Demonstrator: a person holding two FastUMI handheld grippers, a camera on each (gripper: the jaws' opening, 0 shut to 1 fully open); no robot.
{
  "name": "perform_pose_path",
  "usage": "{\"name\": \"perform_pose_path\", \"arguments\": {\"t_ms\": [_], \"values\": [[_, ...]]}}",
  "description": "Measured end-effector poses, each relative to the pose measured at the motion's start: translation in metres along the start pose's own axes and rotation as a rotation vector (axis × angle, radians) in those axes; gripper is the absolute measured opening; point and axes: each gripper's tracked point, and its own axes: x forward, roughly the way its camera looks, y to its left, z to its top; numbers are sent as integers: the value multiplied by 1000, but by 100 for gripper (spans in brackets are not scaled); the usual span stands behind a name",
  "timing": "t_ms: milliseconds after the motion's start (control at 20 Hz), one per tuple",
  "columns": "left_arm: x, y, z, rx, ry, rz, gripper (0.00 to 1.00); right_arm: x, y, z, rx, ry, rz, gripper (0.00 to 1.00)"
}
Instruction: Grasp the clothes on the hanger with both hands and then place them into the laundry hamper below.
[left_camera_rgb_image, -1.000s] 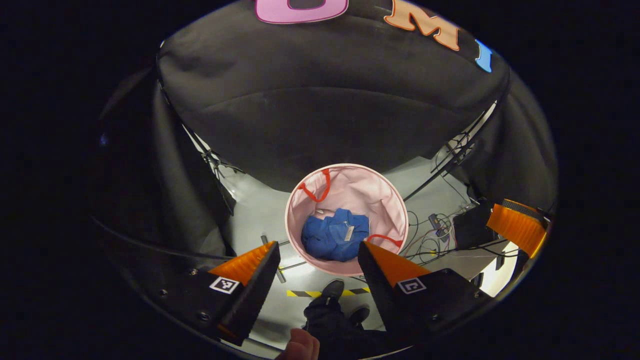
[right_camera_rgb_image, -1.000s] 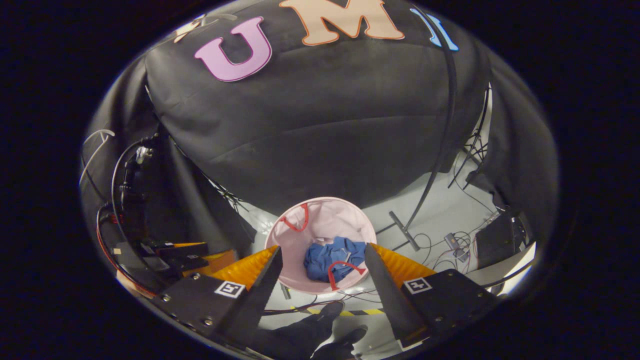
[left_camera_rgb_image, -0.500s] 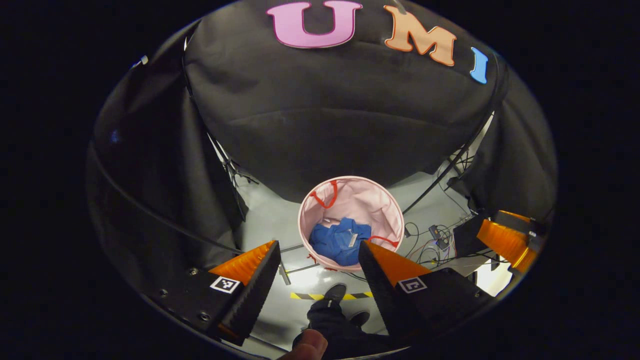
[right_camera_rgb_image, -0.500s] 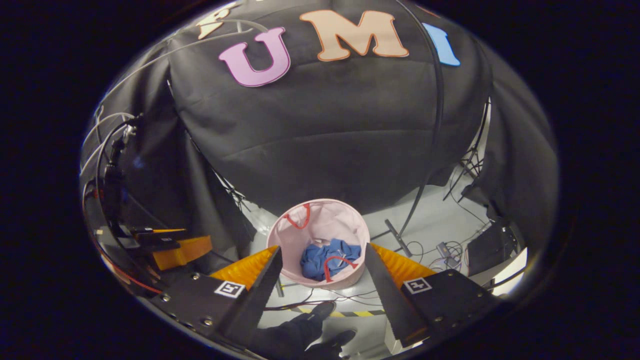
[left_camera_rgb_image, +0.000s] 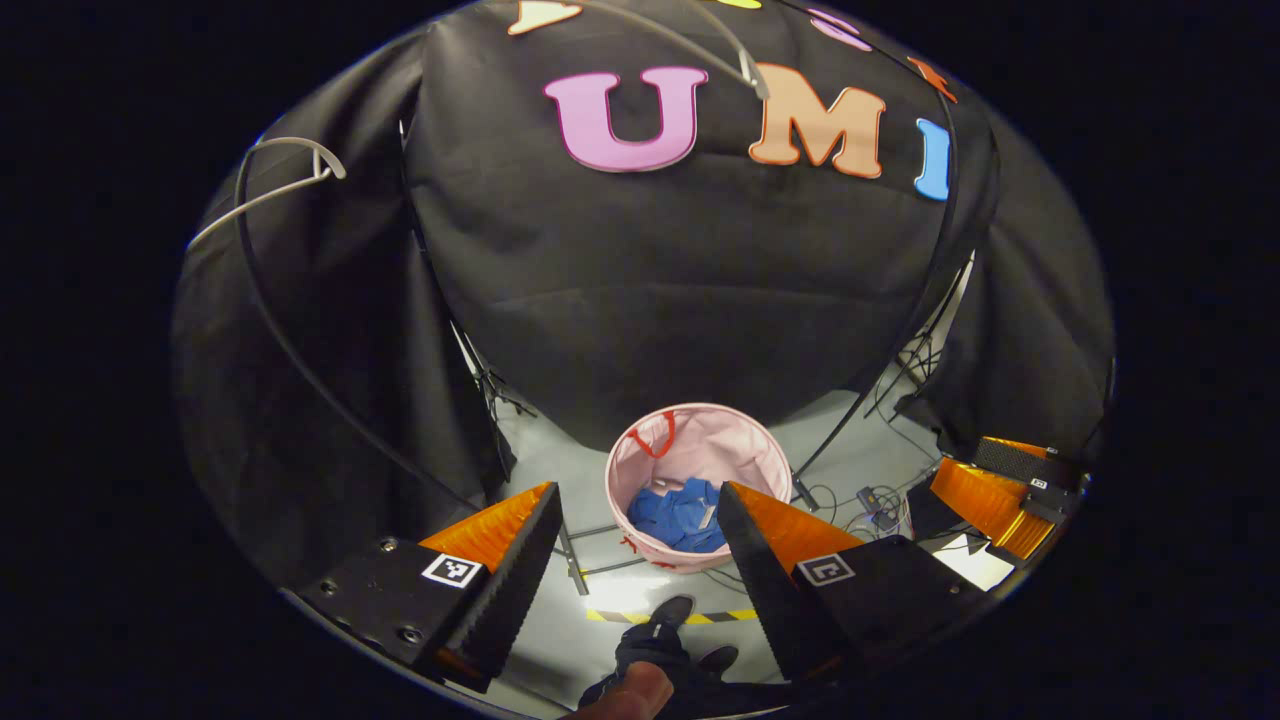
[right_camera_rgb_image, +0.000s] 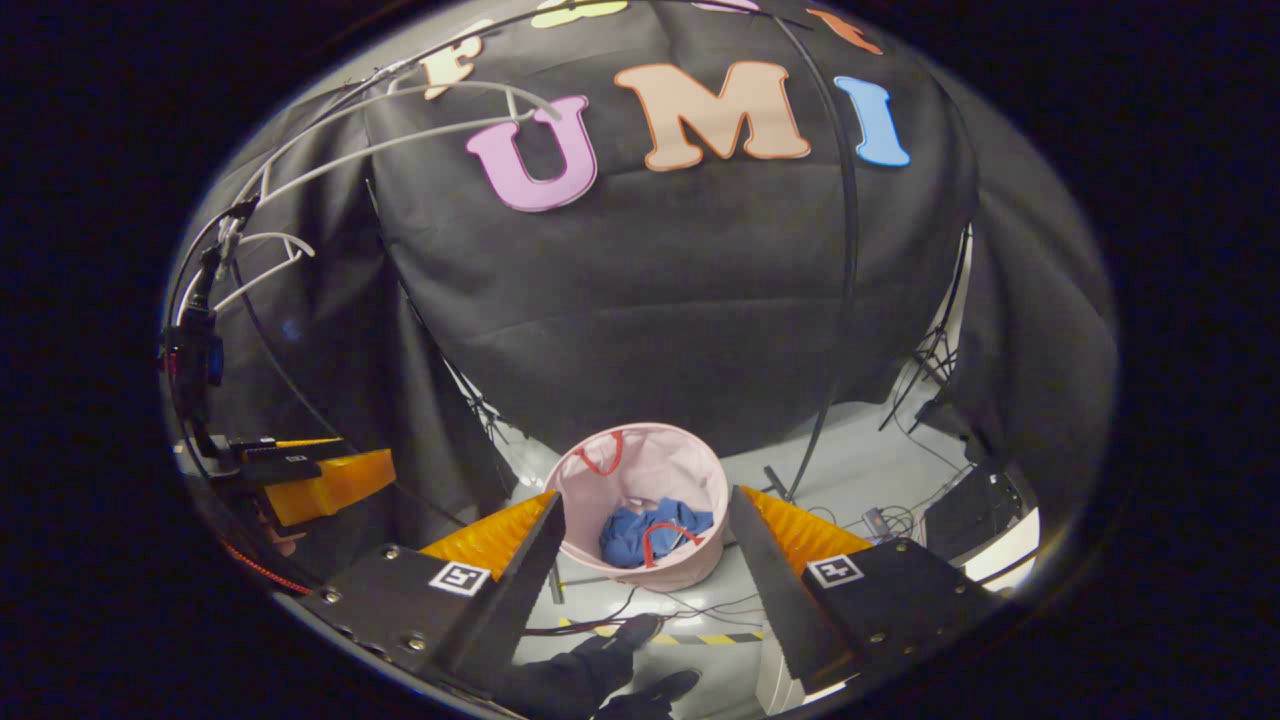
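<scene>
Now that both grippers, left (left_camera_rgb_image: 640, 520) and right (right_camera_rgb_image: 640, 530), have risen with jaws apart and empty, the clothes (left_camera_rgb_image: 682, 514) lie in the hamper (left_camera_rgb_image: 770, 455), so the task looks done.

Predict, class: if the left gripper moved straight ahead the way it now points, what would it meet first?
Probably the pink laundry hamper holding the blue clothes; it sits between the left gripper's open jaws with nothing visible before it, though depth is unclear.

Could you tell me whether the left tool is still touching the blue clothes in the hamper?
Apart. In the left gripper view, the left tool is open, well above the hamper; the blue clothes lie at its bottom.
</scene>
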Motion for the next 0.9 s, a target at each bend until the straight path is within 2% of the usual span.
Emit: {"name": "perform_pose_path", "arguments": {"t_ms": [350, 700, 750, 800, 850, 900], "values": [[-66, -14, 61, 19, -234, 12, 99, -37, -14, 61, -87, -152, -38, 99], [-123, -12, 142, -7, -466, 36, 100, -73, -7, 136, -110, -338, -22, 100], [-130, -9, 151, -18, -494, 37, 100, -78, -6, 146, -115, -365, -28, 93], [-135, -6, 161, -37, -515, 35, 100, -82, -4, 156, -118, -392, -31, 99], [-141, -4, 169, -48, -530, 32, 100, -88, -1, 167, -122, -418, -29, 99], [-148, 1, 181, -54, -566, 40, 99, -95, 4, 178, -124, -447, -24, 93]]}}
